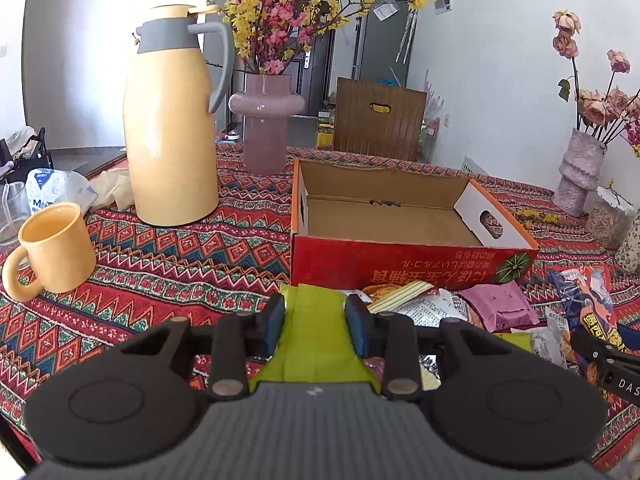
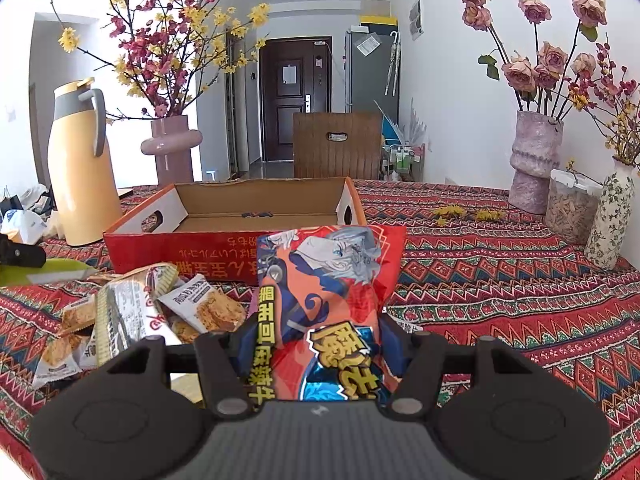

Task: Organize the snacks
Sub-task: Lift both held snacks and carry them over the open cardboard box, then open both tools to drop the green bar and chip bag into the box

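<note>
My left gripper (image 1: 316,312) is shut on a flat lime-green snack packet (image 1: 316,332), held just above the table in front of the open red cardboard box (image 1: 400,258), whose inside is bare. My right gripper (image 2: 320,332) is shut on a puffy orange-red snack bag (image 2: 332,280) with cartoon art, lifted before the same box (image 2: 180,248). Loose snacks lie between the two grippers: a pink packet (image 1: 500,306) and several biscuit packets (image 2: 132,308). The left gripper's edge (image 2: 20,256) shows at the far left of the right wrist view.
A tall yellow thermos (image 1: 172,128) and a yellow mug (image 1: 56,248) stand left of the box. A pink vase with blossoms (image 1: 266,128) is behind it. On the right stand a rose vase (image 2: 534,160), a lidded jar (image 2: 572,208) and a floral vase (image 2: 612,220). A wooden chair (image 2: 336,146) is across the table.
</note>
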The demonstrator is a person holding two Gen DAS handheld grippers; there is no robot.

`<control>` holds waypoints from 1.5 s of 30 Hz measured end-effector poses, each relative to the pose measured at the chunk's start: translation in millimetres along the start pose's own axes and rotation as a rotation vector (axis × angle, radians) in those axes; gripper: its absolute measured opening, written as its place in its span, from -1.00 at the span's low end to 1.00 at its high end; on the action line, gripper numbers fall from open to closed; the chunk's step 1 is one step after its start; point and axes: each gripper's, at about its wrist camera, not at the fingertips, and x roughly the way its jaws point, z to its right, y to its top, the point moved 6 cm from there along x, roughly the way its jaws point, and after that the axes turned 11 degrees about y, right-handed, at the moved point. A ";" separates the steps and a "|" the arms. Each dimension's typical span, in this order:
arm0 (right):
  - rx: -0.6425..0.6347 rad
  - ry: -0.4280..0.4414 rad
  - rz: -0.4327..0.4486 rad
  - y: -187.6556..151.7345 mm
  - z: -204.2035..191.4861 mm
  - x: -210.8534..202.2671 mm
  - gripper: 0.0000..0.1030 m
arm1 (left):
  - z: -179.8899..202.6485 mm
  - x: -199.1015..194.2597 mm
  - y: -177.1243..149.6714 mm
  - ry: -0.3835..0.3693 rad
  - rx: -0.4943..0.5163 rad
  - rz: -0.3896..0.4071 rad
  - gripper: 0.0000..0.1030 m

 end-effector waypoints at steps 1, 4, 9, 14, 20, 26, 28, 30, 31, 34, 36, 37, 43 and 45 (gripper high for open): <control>-0.003 0.002 0.005 2.9 -0.5 0.9 0.15 | 0.8 -0.8 3.5 0.000 0.000 0.008 -0.33; -0.014 0.007 0.023 14.7 -1.7 5.3 0.15 | 5.0 -1.3 15.0 -0.003 0.002 0.030 -0.33; -0.025 0.018 0.041 37.7 0.5 22.1 0.15 | 16.1 2.9 35.9 -0.016 0.008 0.061 -0.33; -0.027 0.029 0.049 61.2 6.6 44.9 0.15 | 27.7 12.3 56.2 -0.029 0.010 0.081 -0.33; -0.021 0.045 0.043 89.2 16.0 76.8 0.15 | 41.1 35.1 77.5 -0.034 0.012 0.084 -0.33; -0.013 0.067 0.024 109.5 22.5 114.7 0.15 | 51.3 67.3 89.9 -0.033 0.008 0.061 -0.33; 0.001 0.075 0.017 114.8 25.1 128.6 0.15 | 53.4 78.6 92.7 -0.032 0.006 0.050 -0.33; 0.014 0.087 0.011 119.8 26.6 142.4 0.15 | 55.3 90.0 95.3 -0.029 0.005 0.041 -0.33; 0.018 0.091 0.009 121.5 27.0 148.2 0.15 | 56.1 95.9 96.0 -0.029 0.004 0.036 -0.33; 0.027 0.106 0.003 123.9 25.3 165.9 0.15 | 57.9 116.5 94.9 -0.028 0.002 0.017 -0.33; 0.036 0.113 0.002 122.4 24.0 177.6 0.15 | 59.8 130.2 91.0 -0.026 0.003 0.005 -0.33; 0.038 0.114 0.002 120.5 23.8 182.8 0.15 | 60.6 135.3 88.6 -0.023 0.005 0.000 -0.33; 0.044 0.126 -0.007 111.4 24.8 199.4 0.17 | 63.3 158.9 76.9 -0.029 0.012 -0.030 -0.33; 0.046 0.125 -0.017 108.1 24.1 204.0 0.23 | 65.2 159.7 74.0 -0.031 0.020 -0.029 -0.34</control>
